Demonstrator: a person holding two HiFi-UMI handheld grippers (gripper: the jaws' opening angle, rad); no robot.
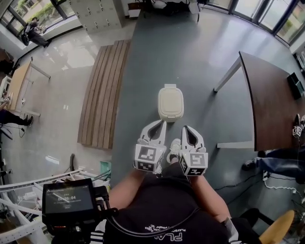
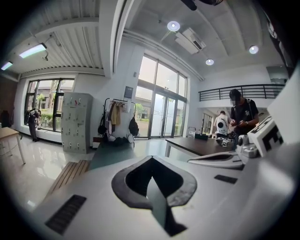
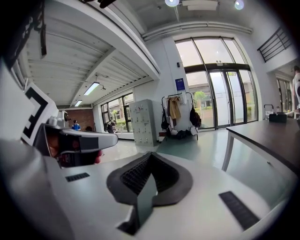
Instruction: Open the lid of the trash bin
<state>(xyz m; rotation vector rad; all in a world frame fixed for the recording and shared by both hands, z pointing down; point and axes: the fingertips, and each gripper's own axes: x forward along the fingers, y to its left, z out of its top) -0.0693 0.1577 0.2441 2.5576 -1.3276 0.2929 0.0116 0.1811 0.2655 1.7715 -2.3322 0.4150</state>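
Roomy hall with a grey-green floor (image 1: pixel 190 57) is filling the head view, and the cream trash bin (image 1: pixel 170 102) is standing right on it, out in the open, just ahead of the person's feet. Its lid (image 1: pixel 170 97) is sitting flat down, so the bin is looking closed from above.

Left gripper (image 1: pixel 160 126) is hovering just short of the bin's near edge, not touching it as far as I can see. Its jaws are pressing together at the tips, with nothing caught between them. Right gripper (image 1: pixel 187 129) is hanging beside it, a bit further back from the bin, and it's doing the same thing: jaws meeting at the tips, gripping nothing.

A white shoe (image 1: pixel 174 148) is peeking out between the two grippers. Off to the left a strip of wooden slats (image 1: pixel 104 90) is running along the floor, and a dark table (image 1: pixel 269 100) is standing to the right. Grey lockers (image 1: pixel 100 14) are lining the far wall.
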